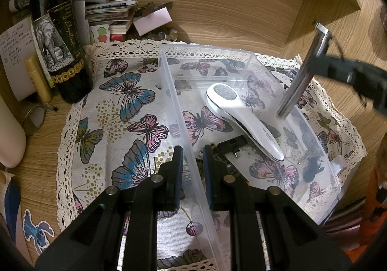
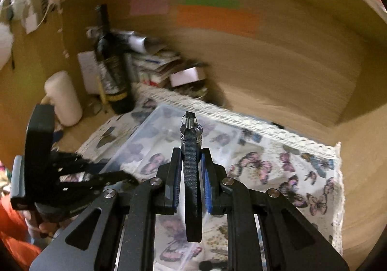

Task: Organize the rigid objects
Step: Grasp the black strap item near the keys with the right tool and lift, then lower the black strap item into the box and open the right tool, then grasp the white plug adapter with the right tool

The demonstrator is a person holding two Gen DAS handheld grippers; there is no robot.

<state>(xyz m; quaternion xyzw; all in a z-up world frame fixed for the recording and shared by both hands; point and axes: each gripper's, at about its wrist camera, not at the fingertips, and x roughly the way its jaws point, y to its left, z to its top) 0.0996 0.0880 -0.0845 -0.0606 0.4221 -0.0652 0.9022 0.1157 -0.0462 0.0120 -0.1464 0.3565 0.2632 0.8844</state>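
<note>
A clear plastic box (image 1: 169, 91) sits on a butterfly-print cloth (image 1: 116, 111) with a lace edge, on a wooden desk (image 1: 241, 4). The left gripper (image 1: 192, 162) is clamped narrowly on the box's near left wall, one finger outside and one inside. Inside the box lie a white handheld device (image 1: 241, 116) with a round grille and a small black part (image 1: 232, 146) just beside it. The right gripper (image 2: 191, 164), seen at the right above the box, pinches a silver metal cylinder (image 1: 302, 74) with a black strap (image 2: 192, 186); the cylinder tilts over the box's right side. A dark wine bottle (image 1: 60, 36) stands far left beside stacked papers (image 1: 108, 14).
</note>
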